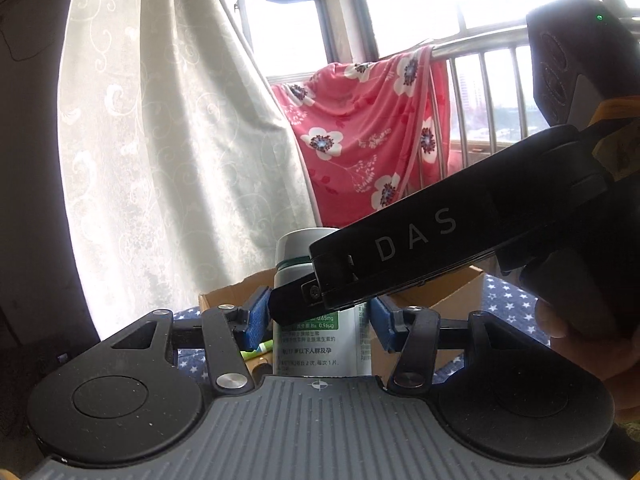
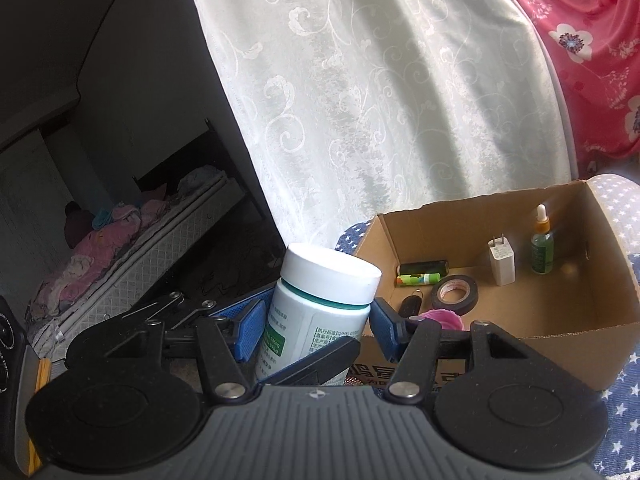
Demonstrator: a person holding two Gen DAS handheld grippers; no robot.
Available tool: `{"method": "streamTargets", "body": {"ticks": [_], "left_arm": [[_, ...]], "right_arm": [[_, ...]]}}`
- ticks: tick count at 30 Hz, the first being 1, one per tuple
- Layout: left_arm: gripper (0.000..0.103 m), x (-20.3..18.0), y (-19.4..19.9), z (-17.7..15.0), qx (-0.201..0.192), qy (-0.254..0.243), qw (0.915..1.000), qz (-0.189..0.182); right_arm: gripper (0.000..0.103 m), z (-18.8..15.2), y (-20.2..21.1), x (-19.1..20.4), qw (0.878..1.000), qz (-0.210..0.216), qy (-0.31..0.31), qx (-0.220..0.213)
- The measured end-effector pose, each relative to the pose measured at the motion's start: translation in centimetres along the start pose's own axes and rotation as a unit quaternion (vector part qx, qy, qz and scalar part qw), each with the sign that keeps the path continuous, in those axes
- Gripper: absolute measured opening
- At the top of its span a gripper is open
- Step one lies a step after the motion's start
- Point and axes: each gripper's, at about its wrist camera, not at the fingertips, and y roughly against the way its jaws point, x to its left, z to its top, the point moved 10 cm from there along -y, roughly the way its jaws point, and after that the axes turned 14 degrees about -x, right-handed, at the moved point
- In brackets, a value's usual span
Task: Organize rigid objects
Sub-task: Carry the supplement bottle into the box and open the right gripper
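A white pill bottle [image 1: 320, 344] with a white cap and green label stands upright between the blue pads of my left gripper [image 1: 318, 320]; the pads sit at its sides. The same bottle [image 2: 320, 300] is between the blue pads of my right gripper [image 2: 316, 330], whose body crosses the left wrist view in front of the bottle. Which gripper bears the bottle I cannot tell. An open cardboard box [image 2: 600, 320] sits to the right on a blue star-patterned cloth [image 2: 624, 420].
The box holds a roll of black tape [image 2: 454, 294], a white charger [image 2: 501, 260], a green dropper bottle [image 2: 542, 246], a black battery [image 2: 423, 268], a green tube [image 2: 418, 279], a pink lid [image 2: 444, 318]. A white curtain [image 2: 360, 100] and pink floral sheet [image 1: 368, 132] hang behind.
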Motion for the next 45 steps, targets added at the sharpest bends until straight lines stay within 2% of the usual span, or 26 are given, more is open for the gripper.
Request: {"method": "streamTargets", "body": {"ticks": [5, 10, 14, 18, 24, 30, 33, 36, 39, 42, 45], "left_arm": [[0.052, -0.5, -2.8, 1.1, -0.01, 0.006, 0.9997, -0.021], [0.052, -0.6, -6.7, 2.0, -0.015, 0.013, 0.9992, -0.036], [0.053, -0.5, -10.3, 0.9, 0.019, 0.035, 0.9978, -0.053], [0.052, -0.6, -13.7, -1.4, 0.069, 0.053, 0.9941, -0.066], [0.053, -0.7, -17.4, -5.2, 0.153, 0.083, 0.9814, -0.08], [0.053, -0.3, -17.7, -7.4, 0.198, 0.101, 0.9717, -0.081], [0.054, -0.4, -17.8, -7.8, 0.209, 0.098, 0.9698, -0.08], [0.054, -0.5, -17.7, -8.0, 0.215, 0.095, 0.9686, -0.082], [0.055, -0.7, -17.9, -7.9, 0.216, 0.09, 0.9686, -0.083], [0.057, -0.8, -17.8, -7.6, 0.215, 0.091, 0.969, -0.082], [0.064, -0.8, -17.3, -6.9, 0.206, 0.091, 0.971, -0.081]], "right_arm": [[0.06, 2.0, -0.5, -2.3, 1.0, -0.017, 0.0, -0.001], [0.059, 4.9, -1.6, -4.5, 0.999, -0.035, 0.032, -0.013], [0.057, 6.0, -3.5, -7.2, 0.998, -0.045, 0.044, -0.005], [0.057, 5.5, -6.2, -10.3, 0.997, -0.061, 0.044, 0.021], [0.057, 3.4, -10.1, -14.6, 0.992, -0.094, 0.06, 0.06], [0.056, 1.4, -12.5, -17.5, 0.982, -0.132, 0.093, 0.094], [0.056, 0.7, -13.3, -18.1, 0.976, -0.146, 0.12, 0.105], [0.056, 0.1, -13.9, -18.6, 0.974, -0.149, 0.117, 0.125], [0.056, 0.2, -14.0, -18.3, 0.972, -0.152, 0.131, 0.126], [0.063, 0.3, -13.9, -18.1, 0.971, -0.152, 0.133, 0.129], [0.07, 0.7, -13.2, -17.9, 0.975, -0.145, 0.12, 0.121]]}}
